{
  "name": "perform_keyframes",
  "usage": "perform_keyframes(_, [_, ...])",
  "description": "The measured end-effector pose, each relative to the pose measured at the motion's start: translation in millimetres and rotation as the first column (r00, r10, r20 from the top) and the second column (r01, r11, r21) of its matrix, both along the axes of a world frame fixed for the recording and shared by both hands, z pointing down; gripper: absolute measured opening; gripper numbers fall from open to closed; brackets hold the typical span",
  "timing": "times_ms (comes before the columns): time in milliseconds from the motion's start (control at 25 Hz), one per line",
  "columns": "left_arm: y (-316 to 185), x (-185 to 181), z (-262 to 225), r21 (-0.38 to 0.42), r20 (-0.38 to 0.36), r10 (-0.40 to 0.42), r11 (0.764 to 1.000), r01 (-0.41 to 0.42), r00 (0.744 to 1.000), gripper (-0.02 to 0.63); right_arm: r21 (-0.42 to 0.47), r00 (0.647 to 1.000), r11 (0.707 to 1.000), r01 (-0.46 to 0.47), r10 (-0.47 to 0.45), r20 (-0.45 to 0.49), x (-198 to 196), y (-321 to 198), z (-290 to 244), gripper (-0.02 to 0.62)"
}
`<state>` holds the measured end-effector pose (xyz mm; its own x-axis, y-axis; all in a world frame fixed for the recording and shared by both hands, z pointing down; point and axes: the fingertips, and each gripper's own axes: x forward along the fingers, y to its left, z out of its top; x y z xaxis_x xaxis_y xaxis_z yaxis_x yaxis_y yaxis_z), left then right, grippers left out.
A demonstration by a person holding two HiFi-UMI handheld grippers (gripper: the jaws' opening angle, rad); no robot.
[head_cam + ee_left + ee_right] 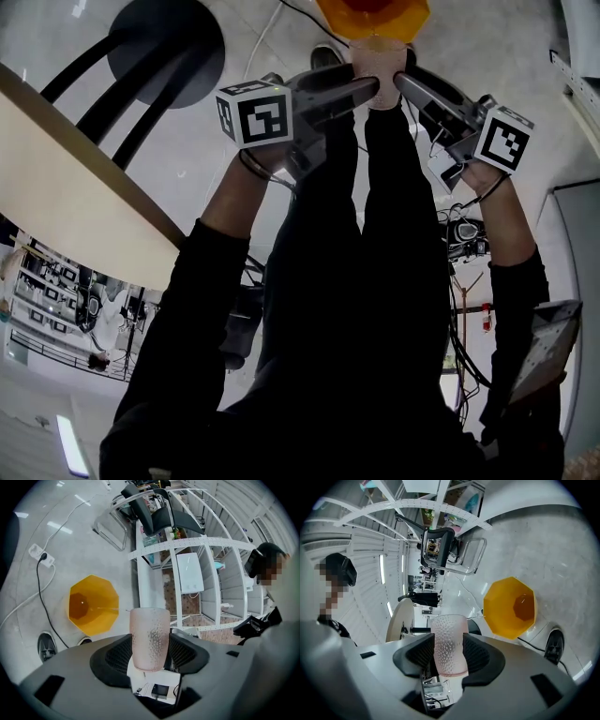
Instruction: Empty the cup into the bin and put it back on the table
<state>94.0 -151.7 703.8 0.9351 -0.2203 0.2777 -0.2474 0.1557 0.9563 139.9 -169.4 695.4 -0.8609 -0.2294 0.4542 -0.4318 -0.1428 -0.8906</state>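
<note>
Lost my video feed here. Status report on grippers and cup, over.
Left gripper shut on pink cup. Right gripper shut on it too. Cup held in air, yellow bin on floor beyond. Nothing between them.

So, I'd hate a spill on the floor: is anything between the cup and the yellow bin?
Nothing solid shows. The left gripper and right gripper clamp the cup near the bin, whose mouth is open. Only a thin line, too fine to identify, runs between them.

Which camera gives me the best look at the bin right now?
Left gripper view: the whole bin shows, mouth facing the camera. The right gripper view shows it whole too, nearly as well. The head view cuts it off at the top edge.
</note>
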Motion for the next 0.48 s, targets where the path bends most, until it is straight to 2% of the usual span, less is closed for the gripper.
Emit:
perform_keyframes(240, [-0.9, 0.8, 3.1, -0.037, -0.018, -0.003, 0.999, 0.002, 1.0, 0.261, 0.002, 1.0, 1.0, -0.008, 0.008, -0.012, 2.0, 2.4, 1.6, 0.196])
perform_keyframes(480, [1.0, 3.4, 0.6, -0.116, -0.068, -0.04, 0.993, 0.032, 0.997, 0.259, 0.023, 1.0, 1.0, -0.001, 0.002, -0.016, 2.2, -0.1, 0.7, 0.192])
